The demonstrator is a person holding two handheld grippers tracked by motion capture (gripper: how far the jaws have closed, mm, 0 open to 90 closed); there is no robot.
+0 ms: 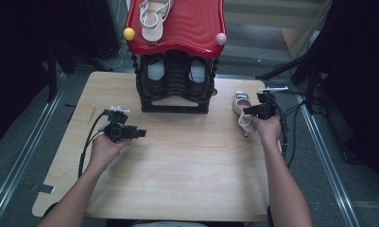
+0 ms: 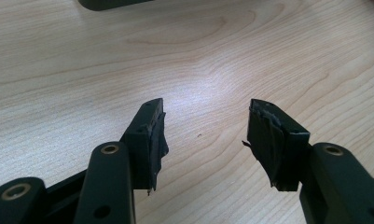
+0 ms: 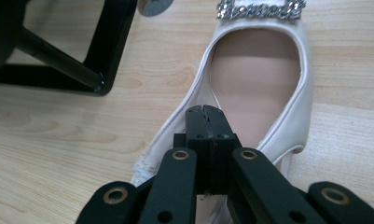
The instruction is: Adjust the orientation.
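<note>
The white shoe (image 3: pixel 259 84) lies near the right edge of the desk (image 1: pixel 177 175), just beside the black rack (image 1: pixel 175 85). The right tool (image 3: pixel 205 112) is closed on its side rim; a lift toward the rack is judged next. The left tool (image 2: pixel 205 135) is held open over bare wood. A grey floor (image 1: pixel 21 156) surrounds the desk.

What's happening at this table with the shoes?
A person holds a gripper in each hand at a wooden table. The right gripper is pinched shut on the side edge of a white shoe lying on the table beside a black shoe rack. The left gripper is open over bare wood, holding nothing.
</note>
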